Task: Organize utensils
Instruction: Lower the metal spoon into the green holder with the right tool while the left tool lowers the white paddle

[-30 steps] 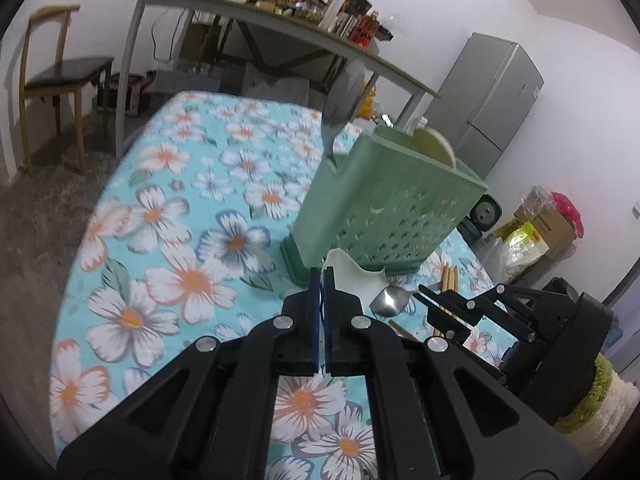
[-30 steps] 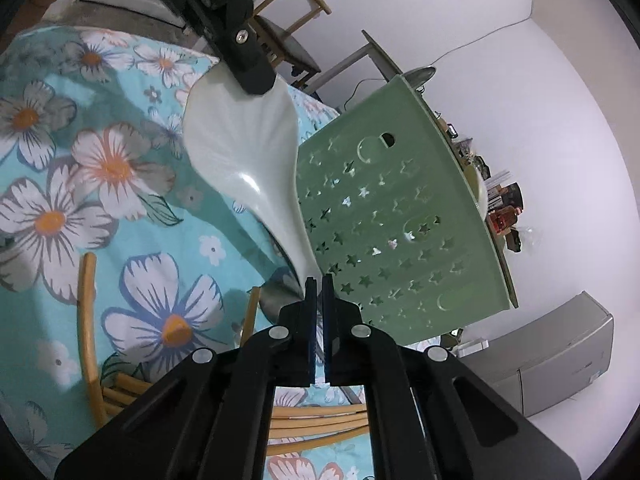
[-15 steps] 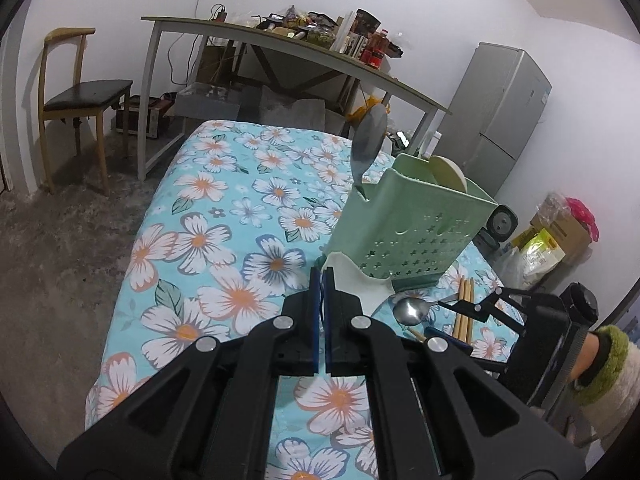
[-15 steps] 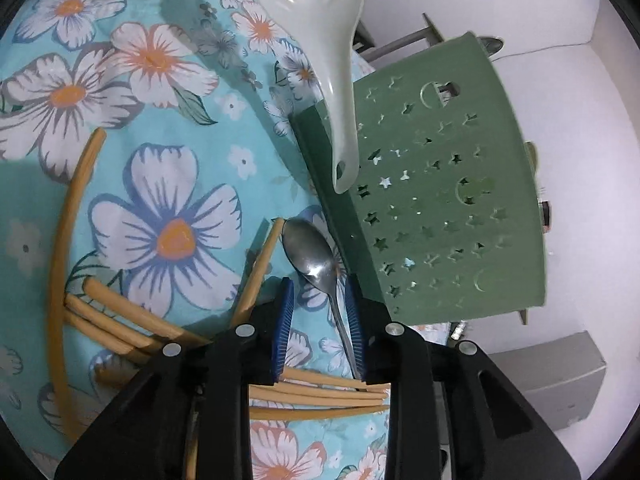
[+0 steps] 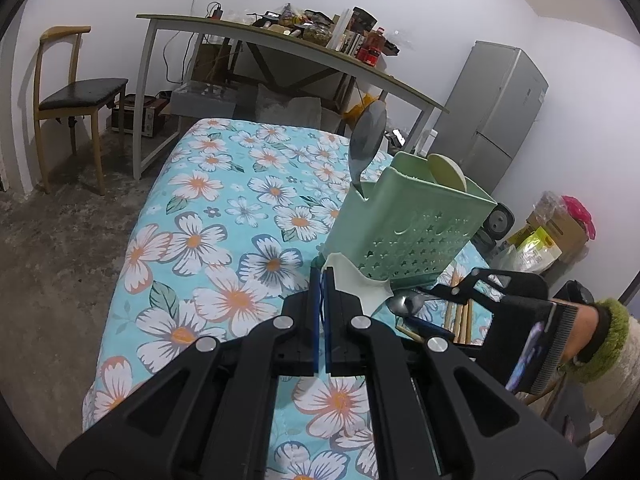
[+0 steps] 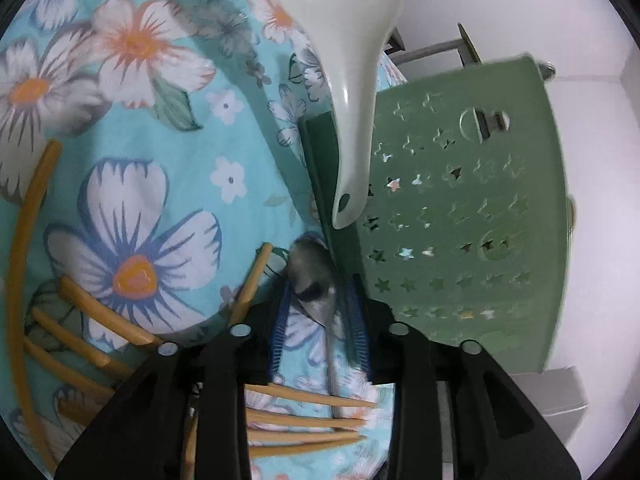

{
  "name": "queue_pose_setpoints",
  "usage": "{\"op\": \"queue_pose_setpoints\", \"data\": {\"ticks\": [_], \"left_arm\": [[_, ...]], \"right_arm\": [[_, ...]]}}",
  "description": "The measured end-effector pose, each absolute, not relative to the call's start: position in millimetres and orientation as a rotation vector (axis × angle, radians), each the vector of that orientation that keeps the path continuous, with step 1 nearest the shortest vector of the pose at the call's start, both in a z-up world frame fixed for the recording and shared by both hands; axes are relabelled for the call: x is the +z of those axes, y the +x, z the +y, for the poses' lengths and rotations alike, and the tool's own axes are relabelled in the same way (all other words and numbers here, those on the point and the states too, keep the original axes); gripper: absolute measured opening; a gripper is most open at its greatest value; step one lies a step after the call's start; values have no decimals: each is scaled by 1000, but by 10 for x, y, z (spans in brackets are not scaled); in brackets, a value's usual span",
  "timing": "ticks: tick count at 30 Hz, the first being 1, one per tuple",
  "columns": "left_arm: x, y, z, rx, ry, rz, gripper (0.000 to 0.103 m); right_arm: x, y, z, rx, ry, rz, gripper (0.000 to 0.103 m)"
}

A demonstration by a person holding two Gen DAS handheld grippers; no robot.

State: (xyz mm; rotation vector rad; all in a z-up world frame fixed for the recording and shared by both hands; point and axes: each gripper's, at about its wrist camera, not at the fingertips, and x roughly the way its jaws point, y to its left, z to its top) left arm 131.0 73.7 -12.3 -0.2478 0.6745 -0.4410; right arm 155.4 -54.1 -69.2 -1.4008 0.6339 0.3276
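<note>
My left gripper (image 5: 323, 276) is shut on the rim of a white ceramic soup spoon (image 5: 356, 282), held above the cloth in front of the green perforated utensil holder (image 5: 412, 224). The same spoon (image 6: 344, 40) hangs over the holder (image 6: 452, 208) in the right wrist view. My right gripper (image 6: 318, 308) is open, its fingers on either side of a metal spoon (image 6: 314, 284) lying on the floral cloth. That spoon (image 5: 404, 303) and the right gripper (image 5: 444, 312) show in the left wrist view. A large metal spoon (image 5: 368, 136) and a pale utensil (image 5: 446, 170) stand in the holder.
Several wooden chopsticks (image 6: 304, 412) lie scattered on the floral tablecloth (image 5: 192, 240) by my right gripper. Behind the table stand a cluttered desk (image 5: 288, 36), a chair (image 5: 76, 96) and a grey fridge (image 5: 500, 108).
My right gripper let go of the white spoon's handle, opened, and dropped down around the metal spoon on the cloth. My left gripper lifted the white spoon up and back.
</note>
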Motion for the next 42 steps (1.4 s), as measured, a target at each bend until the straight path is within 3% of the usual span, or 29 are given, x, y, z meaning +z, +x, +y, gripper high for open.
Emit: {"op": "queue_pose_setpoints", "data": {"ticks": [9,29,31,35,42], "left_arm": [[-163,1340,728,-447,-259,681,1],[-175,1346,731,-444,-267,679,1],[-169,1348,742,-444,-269,679,1],[-166,1348,742,-444,-268,678,1],[-149,1328,748,-443,-266,667,1]], "right_arm": [[-691,1564,-553,370,-1369,698,41],[-634,1605,-393,221,-1324,505,40],[-684,1627,-376,232,-1327,506,34],[-721,1647,-354,243,-1314,524,10],[-622,1515,-378,226,-1263,465,8]]}}
